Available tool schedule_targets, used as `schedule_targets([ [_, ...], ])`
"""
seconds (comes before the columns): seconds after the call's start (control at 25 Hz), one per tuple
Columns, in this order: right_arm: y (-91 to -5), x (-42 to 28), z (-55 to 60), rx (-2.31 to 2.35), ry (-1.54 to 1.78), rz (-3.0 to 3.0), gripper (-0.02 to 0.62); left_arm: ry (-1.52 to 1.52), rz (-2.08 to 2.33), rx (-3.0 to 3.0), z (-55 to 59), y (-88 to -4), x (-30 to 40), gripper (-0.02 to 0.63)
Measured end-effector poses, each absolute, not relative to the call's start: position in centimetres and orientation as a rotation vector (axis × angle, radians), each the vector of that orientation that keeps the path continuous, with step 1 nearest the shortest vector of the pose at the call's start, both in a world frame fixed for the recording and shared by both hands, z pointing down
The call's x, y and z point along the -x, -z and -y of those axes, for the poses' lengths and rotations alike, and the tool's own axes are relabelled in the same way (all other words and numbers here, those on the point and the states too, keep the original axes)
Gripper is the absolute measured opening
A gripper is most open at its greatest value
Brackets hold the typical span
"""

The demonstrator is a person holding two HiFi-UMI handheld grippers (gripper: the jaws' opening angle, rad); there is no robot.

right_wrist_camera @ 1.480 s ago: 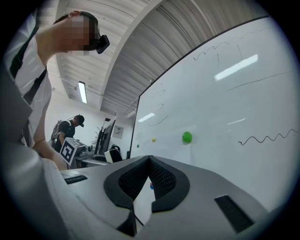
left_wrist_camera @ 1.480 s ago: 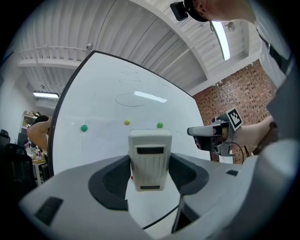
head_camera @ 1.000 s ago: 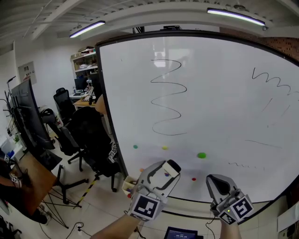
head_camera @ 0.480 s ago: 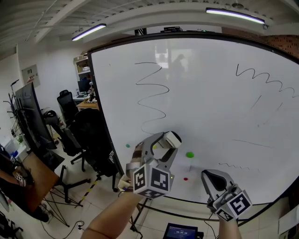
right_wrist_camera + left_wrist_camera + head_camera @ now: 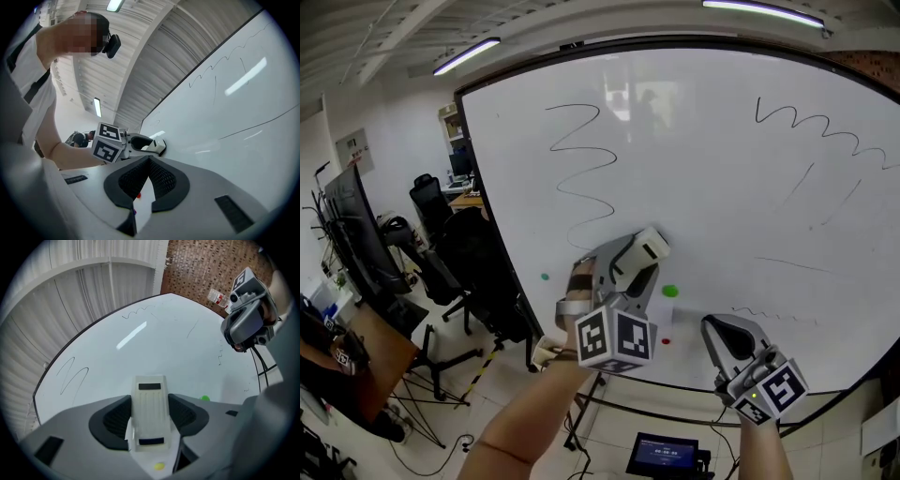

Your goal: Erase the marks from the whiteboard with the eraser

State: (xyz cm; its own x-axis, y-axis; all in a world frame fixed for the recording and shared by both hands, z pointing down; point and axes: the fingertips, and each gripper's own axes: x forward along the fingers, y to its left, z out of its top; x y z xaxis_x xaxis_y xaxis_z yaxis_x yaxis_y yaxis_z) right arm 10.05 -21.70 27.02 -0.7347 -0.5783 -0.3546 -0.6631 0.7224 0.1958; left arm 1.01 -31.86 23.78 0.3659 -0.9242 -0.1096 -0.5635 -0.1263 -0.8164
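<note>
Left tool [image 5: 635,265] clamps the eraser [image 5: 150,409] near the whiteboard's [image 5: 722,169] lower edge; right tool [image 5: 149,162] is closed and empty. Advise flat eraser contact, sweeping the zigzag mark [image 5: 581,175] by the left edge.

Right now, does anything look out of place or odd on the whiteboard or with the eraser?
Nothing stands out. The eraser sits straight between the jaws of the left hand-held gripper, and the whiteboard carries only marker squiggles and a few small coloured dots, with no damage that shows.
</note>
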Motion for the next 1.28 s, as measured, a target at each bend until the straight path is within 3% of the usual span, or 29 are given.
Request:
schedule_targets([
  [0.28,-27.5,-8.5,22.0,0.945,-0.433,-2.672,0.008,0.553,-1.3,1.83,32.0,-24.9,0.4,0.276],
  [0.72,-27.6,-6.7,22.2,0.933,-0.409,-2.673,0.008,0.584,-1.456,1.916,34.0,-25.7,8.9,0.272],
  [1.28,-27.5,-6.5,22.8,0.966,-0.394,-2.662,0.008,0.509,-1.278,1.753,31.8,-25.4,2.0,0.27],
])
